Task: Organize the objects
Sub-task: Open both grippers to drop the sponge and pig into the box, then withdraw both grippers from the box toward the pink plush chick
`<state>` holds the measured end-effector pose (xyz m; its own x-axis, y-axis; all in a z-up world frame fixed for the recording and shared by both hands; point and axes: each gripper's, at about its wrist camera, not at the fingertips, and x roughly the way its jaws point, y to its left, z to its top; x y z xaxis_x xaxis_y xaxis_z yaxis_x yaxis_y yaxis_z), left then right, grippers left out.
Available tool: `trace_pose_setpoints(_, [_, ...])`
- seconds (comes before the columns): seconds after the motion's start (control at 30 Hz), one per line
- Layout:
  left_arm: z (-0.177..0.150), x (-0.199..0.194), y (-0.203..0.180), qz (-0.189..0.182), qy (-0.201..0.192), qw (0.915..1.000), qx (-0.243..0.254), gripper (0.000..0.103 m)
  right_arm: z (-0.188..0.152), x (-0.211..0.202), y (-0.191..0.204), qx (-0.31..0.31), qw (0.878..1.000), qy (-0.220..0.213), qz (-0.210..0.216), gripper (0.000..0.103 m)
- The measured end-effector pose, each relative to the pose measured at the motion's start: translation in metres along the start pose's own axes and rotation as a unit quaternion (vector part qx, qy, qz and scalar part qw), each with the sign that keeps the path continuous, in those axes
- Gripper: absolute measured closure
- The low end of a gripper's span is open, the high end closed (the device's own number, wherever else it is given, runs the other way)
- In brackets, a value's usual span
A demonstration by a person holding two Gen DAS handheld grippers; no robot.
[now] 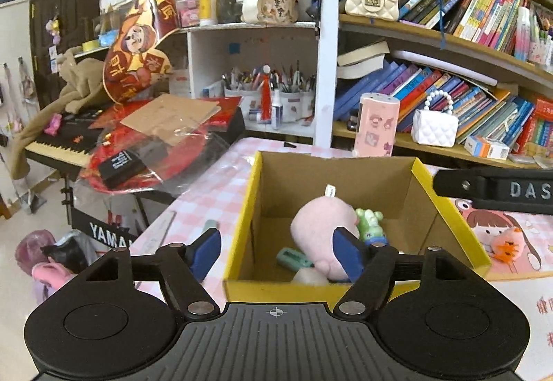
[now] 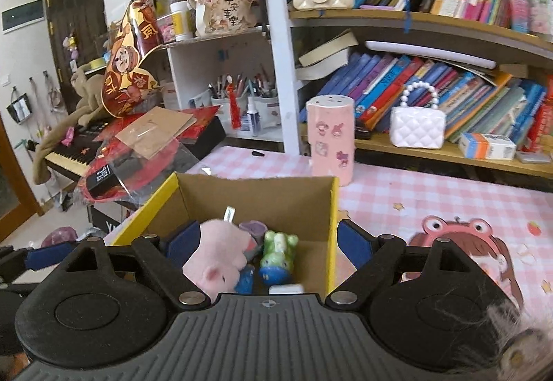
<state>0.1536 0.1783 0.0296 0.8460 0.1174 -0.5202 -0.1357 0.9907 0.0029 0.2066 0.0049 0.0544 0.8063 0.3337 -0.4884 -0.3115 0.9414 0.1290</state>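
Note:
A yellow-edged cardboard box (image 1: 242,232) stands on the pink checked table; it also shows in the right wrist view (image 2: 332,229). Inside lie a pink plush toy (image 1: 321,225), a green frog figure (image 1: 369,223) and small items. In the right wrist view the plush (image 2: 221,253) and the frog (image 2: 278,254) lie side by side. My left gripper (image 1: 280,251) is open, straddling the box's left wall, one finger inside by the plush. My right gripper (image 2: 268,242) is open, straddling the box's right wall, holding nothing.
A pink sticker-covered canister (image 2: 332,142) stands behind the box. Bookshelves with books and small white purses (image 2: 417,125) run along the back. A keyboard (image 1: 65,146) piled with red packets and cardboard sits at the left. The right gripper's body (image 1: 494,189) shows at the right.

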Motion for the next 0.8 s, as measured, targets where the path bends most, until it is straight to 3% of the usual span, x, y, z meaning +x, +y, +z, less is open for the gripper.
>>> trace_pose_setpoints(0.17, [-0.017,-0.022,0.008,-0.003,0.002,1.0,0.008,0.021,-0.024,-0.024,0.007,0.003,1.0,0.008,-0.019,0.017])
trace_pose_setpoints(0.8, [-0.079,-0.077,0.014,-0.022,0.048,0.9984,0.023,0.017,-0.122,-0.095,0.037,-0.012,0.997,0.064,-0.05,0.018])
